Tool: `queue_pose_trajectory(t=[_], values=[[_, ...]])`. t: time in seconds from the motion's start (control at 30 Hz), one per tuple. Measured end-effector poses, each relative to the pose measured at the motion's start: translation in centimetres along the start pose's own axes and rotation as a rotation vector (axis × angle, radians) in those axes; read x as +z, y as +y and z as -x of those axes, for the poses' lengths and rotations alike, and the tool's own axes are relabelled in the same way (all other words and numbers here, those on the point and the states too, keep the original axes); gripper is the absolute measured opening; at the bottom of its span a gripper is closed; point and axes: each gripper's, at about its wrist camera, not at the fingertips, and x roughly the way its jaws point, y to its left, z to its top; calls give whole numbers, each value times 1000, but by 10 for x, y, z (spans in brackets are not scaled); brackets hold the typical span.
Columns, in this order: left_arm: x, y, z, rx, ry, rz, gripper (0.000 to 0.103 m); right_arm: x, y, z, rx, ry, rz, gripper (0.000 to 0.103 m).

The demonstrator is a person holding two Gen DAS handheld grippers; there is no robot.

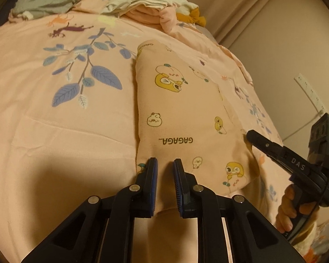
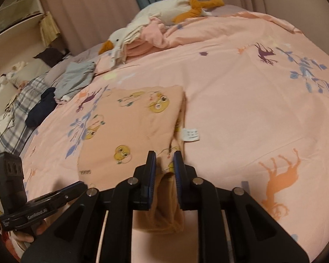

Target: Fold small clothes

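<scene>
Where the pink bedspread [image 1: 43,131] is smoothed flat over the bed, a small peach garment [image 1: 182,114] printed with yellow cartoon ducks and the word GAGAGA lies stretched out, its near hem lifted off the cover. The left tool [image 1: 165,164] has its blue pads pinched on that hem near one corner, cloth bunched between them. The right tool [image 2: 165,157] is clamped on the hem at the other corner, a fold of the fabric hanging down between its fingers; a white care label [image 2: 190,134] shows just beyond. A hand [image 1: 289,210] grips the right tool's handle. Farther up the bed sit a plush goose [image 2: 164,15], a heap of pale folded clothes [image 1: 142,6], a grey garment [image 1: 43,0] and a dark sock [image 2: 41,107].
</scene>
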Motion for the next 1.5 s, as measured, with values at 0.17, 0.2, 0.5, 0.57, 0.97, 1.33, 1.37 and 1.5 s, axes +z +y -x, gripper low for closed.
queue_pose_trajectory(t=[0.17, 0.2, 0.5, 0.57, 0.97, 1.33, 1.37, 1.5], values=[[-9, -14, 3, 89, -33, -110, 18, -14, 13, -9, -29, 70, 88, 19], [-9, -14, 4, 91, -33, -115, 18, -16, 13, -10, -39, 83, 101, 17], [19, 30, 26, 79, -15, 97, 20, -14, -28, 3, -72, 108, 7, 25], [32, 41, 24, -9, 3, 164, 30, -6, -44, 6, 2, 91, -84, 28], [66, 40, -47, -323, 233, 221, 51, 17, -46, -72, 351, 284, -367, 60], [65, 36, -60, -267, 208, 169, 35, 17, -36, -86, 328, 249, -401, 33], [63, 30, -58, -233, 195, 142, 35, 17, -33, -85, 309, 244, -382, 33], [60, 18, -59, -147, 148, 80, 35, 16, -35, -87, 297, 215, -359, 29]])
